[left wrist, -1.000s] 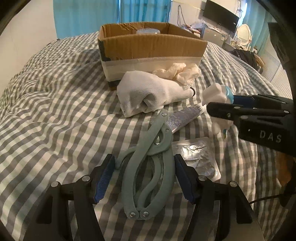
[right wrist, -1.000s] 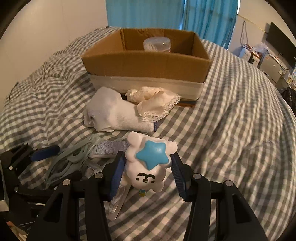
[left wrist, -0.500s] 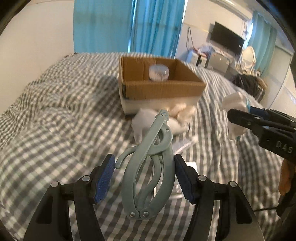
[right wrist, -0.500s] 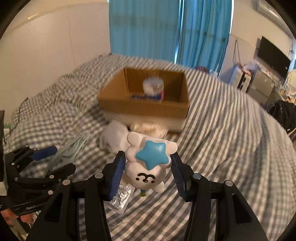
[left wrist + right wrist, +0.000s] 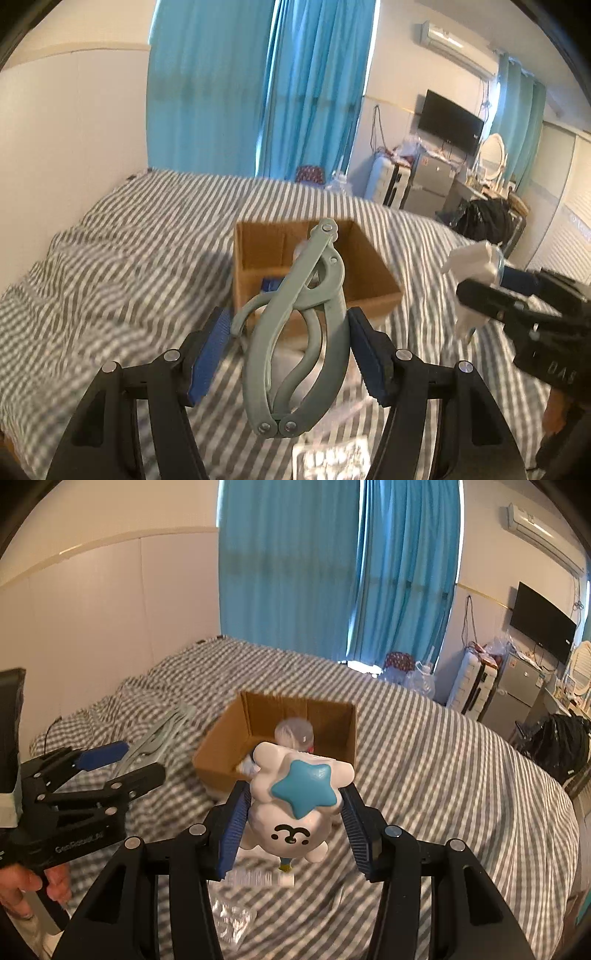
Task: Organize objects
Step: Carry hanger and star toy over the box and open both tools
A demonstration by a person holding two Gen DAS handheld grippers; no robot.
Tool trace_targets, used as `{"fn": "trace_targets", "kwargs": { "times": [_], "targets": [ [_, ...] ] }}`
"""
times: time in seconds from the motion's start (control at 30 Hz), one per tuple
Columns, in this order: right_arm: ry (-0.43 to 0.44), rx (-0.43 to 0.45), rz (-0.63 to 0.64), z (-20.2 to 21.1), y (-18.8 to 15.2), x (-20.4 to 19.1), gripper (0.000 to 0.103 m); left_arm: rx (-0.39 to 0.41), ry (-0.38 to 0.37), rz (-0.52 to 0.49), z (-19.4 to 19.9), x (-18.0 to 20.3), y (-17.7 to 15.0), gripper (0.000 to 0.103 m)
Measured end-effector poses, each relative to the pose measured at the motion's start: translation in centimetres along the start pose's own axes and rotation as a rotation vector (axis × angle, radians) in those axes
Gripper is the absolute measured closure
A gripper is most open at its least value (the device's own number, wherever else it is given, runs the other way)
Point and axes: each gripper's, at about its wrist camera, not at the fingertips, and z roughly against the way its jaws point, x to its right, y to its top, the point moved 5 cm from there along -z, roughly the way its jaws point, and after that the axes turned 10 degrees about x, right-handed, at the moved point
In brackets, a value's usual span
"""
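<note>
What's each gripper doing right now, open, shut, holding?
Left gripper: shut on the green folding hanger.
Right gripper: shut on the white star toy.

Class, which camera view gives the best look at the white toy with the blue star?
The right wrist view: the toy sits centred between the right gripper fingers, with its blue star and face plain. The left wrist view shows the toy only from the side at the right edge, partly hidden by that gripper.
</note>
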Motion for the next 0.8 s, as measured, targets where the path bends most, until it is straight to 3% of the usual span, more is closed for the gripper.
{"fn": "trace_targets", "kwargs": {
  "times": [0.17, 0.43, 0.8],
  "targets": [
    [0.006, 0.033, -0.002, -2.4, 3.2, 1.2, 0.053, 0.033, 0.011, -0.006, -3.7, 0.1, 3.5, 0.037],
    [0.006, 0.026, -0.013, -9.4, 6.4, 3.0, 0.053, 0.013, 0.037, -0.029, -10.6, 0.2, 4.6, 0.037],
    [0.002, -0.133, -0.051, -19.2, 1.1, 4.2, 0.053, -0.098, 0.072, -0.079, -17.4, -1.1, 0.4, 0.037]
  ]
}}
